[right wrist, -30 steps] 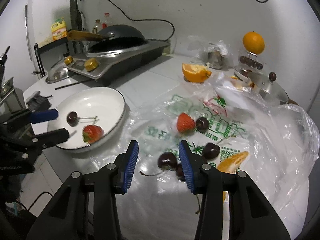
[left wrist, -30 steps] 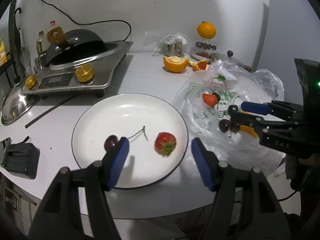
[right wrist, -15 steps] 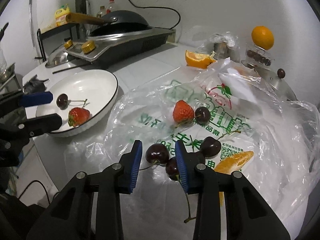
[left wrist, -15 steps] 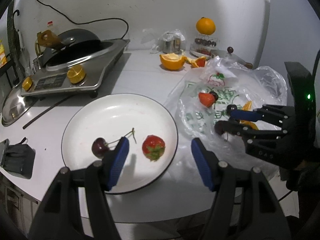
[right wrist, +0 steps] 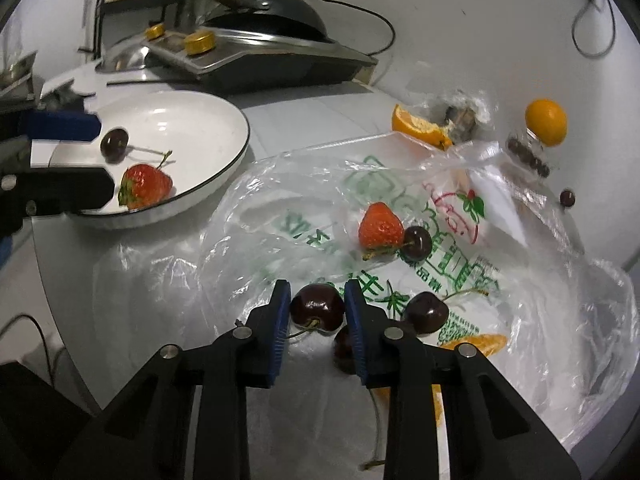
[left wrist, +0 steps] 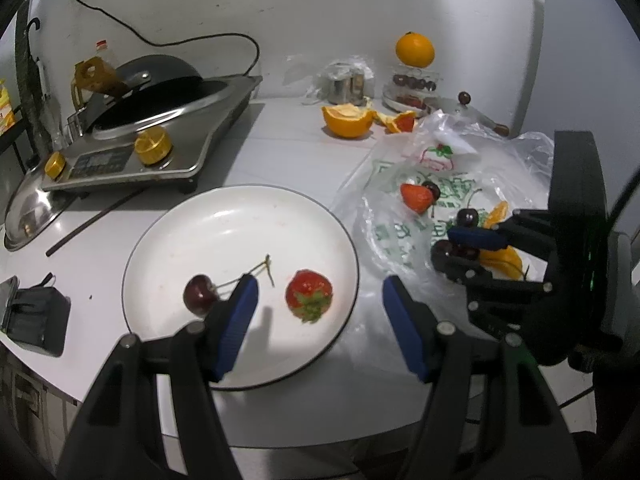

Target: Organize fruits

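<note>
The right gripper (right wrist: 313, 311) has its jaws closing around a dark cherry (right wrist: 317, 308), and the blue pads touch both its sides. The cherry sits on a clear plastic bag (right wrist: 280, 248) on the worktop (left wrist: 280, 148), near more cherries and a strawberry (right wrist: 380, 226). The left gripper (left wrist: 316, 320) hangs with jaws spread and empty over a white plate (left wrist: 240, 220), which holds one cherry and one strawberry.

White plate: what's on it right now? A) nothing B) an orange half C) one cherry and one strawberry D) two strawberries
C: the white plate holds one dark cherry with its stem and one strawberry, lying apart from each other.
</note>
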Demonstrator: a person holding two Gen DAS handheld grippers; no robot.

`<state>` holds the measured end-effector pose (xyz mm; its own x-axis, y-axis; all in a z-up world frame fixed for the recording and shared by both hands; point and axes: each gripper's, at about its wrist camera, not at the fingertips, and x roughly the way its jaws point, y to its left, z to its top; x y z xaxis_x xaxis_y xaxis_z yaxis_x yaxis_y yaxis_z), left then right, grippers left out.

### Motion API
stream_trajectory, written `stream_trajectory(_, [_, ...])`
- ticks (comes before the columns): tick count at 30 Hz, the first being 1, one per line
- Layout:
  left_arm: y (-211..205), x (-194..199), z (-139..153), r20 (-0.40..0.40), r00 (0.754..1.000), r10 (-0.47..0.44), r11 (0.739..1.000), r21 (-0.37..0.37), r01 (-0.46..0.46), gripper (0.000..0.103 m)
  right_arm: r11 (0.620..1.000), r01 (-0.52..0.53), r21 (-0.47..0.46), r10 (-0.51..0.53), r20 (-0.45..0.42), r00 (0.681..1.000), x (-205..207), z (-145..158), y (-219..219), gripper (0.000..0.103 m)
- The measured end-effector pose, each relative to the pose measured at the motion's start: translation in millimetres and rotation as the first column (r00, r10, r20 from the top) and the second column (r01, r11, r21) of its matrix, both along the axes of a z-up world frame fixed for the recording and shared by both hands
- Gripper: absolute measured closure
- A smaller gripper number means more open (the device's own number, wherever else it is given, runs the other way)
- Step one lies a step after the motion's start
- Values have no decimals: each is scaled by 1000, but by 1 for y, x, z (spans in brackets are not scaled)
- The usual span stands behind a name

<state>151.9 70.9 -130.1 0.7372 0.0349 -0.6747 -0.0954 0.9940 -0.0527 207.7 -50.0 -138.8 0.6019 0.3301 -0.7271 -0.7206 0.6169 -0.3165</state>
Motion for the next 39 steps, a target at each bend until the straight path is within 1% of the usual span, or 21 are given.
stream_trajectory(4, [2,-2,0,4,1000,-1,1000,-6,1,37,1000,1,-6,-1,7,1000,-3,0,-1,74])
stream_trajectory(6, [3,-4,0,6,1000,-1,1000,-7,1,37,1000,5,3,-5,7,1000,-4,3,-2,77])
stream_trajectory(7, [3,-4,0,6,1000,-1,1000,-8,1,37,1000,7,12,-7,5,1000,-4,5,-3,80])
stream_trajectory(8, [4,-5,0,8,1000,0,1000,-11,1,37,1000,10,21,-10,2,1000,-5,7,-4,86])
stream_trajectory(10, [5,-6,0,9,1000,1,1000,-16,-1,37,999,18,39,-18,-11,1000,-4,11,-5,91])
stream_trajectory(19, [12,-13,-1,15,1000,5,999,-31,-5,37,998,45,37,-43,-54,998,-1,13,-6,90])
stream_trajectory(21, [14,-14,-3,14,1000,8,999,-36,-8,37,997,57,47,-54,-69,996,0,12,-10,89])
stream_trajectory(23, [15,-13,-4,12,1000,7,999,-40,-7,37,996,69,52,-65,-75,995,-1,12,-13,82])
stream_trajectory(26, [13,-12,-5,11,1000,-2,999,-42,2,37,994,81,69,-75,-82,994,-3,13,-20,79])
stream_trajectory(35, [2,-8,-5,7,999,-31,999,-35,31,37,984,132,116,-120,-106,987,-4,19,-46,78])
stream_trajectory(39, [-10,-5,-5,0,999,-51,998,-27,51,37,979,173,107,-161,-112,981,-2,13,-60,76])
